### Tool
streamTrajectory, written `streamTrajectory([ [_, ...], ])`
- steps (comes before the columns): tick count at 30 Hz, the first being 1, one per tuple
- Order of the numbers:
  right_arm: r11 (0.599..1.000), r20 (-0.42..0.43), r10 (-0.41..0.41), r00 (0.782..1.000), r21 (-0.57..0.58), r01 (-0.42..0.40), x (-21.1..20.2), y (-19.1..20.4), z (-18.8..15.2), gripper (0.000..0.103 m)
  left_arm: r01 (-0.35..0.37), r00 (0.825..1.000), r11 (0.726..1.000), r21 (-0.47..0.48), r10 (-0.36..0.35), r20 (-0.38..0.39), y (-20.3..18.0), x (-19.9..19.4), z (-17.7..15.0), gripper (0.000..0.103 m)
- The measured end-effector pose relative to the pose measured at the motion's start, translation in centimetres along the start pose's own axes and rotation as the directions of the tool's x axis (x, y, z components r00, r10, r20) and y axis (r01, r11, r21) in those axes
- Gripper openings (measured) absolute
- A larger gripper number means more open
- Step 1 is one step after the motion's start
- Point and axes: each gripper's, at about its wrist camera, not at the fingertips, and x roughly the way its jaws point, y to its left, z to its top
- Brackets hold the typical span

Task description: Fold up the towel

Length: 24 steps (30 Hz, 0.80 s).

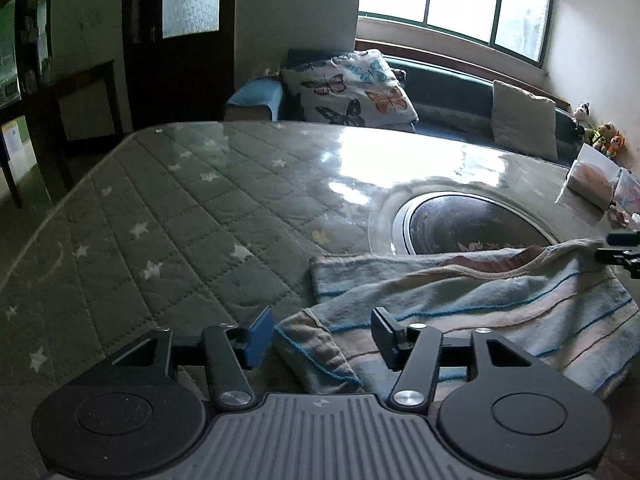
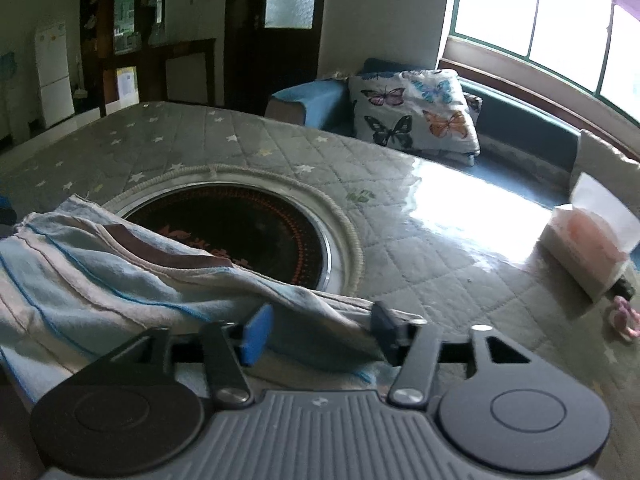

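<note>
Towel (image 1: 472, 300) in the left wrist view: soft, striped pale blue and pink terry with a blue stitched hem, rumpled, one folded corner lying between my left gripper (image 1: 320, 334) jaws, which stand apart and press nothing. It spreads ahead and to the right of them on the quilted, star-print table cover (image 1: 168, 216), which looks glossy as if under clear film. My right gripper (image 1: 618, 254) shows only as a dark tip at the towel's far right edge. Risk: slick cover, so the cloth may slide and the fold skew. Right wrist view: right gripper (image 2: 318, 332) jaws also apart, a limp towel corner draped between them, unclamped; the bulk lies to their left. Ahead, a round black glass hob (image 2: 240, 236) with metal rim; the edge overlapping it could snag. Tissue box (image 2: 592, 248) well to the right.
</note>
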Motion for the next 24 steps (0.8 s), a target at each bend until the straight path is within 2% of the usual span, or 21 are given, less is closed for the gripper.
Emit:
streamTrajectory([
  [2, 1.000, 0.010, -0.001, 1.000, 0.025, 0.001, -0.7, -0.5, -0.3, 0.059, 0.001, 1.000, 1.000, 0.004, -0.001, 0.012, -0.1, -0.1, 0.1, 0.069],
  [9, 0.995, -0.009, -0.022, 1.000, 0.093, 0.023, -0.6, -2.3, -1.0, 0.059, -0.030, 1.000, 0.999, 0.012, 0.030, 0.008, -0.6, 0.3, -0.1, 0.073],
  [11, 0.993, -0.013, -0.017, 1.000, 0.113, 0.019, -0.2, -2.4, -0.9, 0.055, -0.036, 0.999, 0.999, 0.003, 0.036, 0.011, -0.5, 0.3, -0.1, 0.078],
  [14, 0.995, -0.002, 0.010, 1.000, 0.094, -0.010, -0.3, -1.5, -0.3, 0.055, -0.048, 0.999, 0.999, -0.005, 0.048, 0.012, -0.3, 0.2, -0.3, 0.082],
  [19, 0.987, 0.017, 0.150, 0.988, 0.048, -0.151, 0.0, 1.7, 2.3, 0.054, -0.051, 0.999, 0.998, -0.020, 0.052, 0.016, 0.0, 0.0, -0.8, 0.082],
  [24, 0.949, -0.006, 0.316, 0.949, -0.018, -0.316, 1.9, 6.8, 5.6, 0.046, -0.023, 0.999, 0.999, -0.036, 0.024, 0.037, 0.6, -0.8, -1.4, 0.081],
])
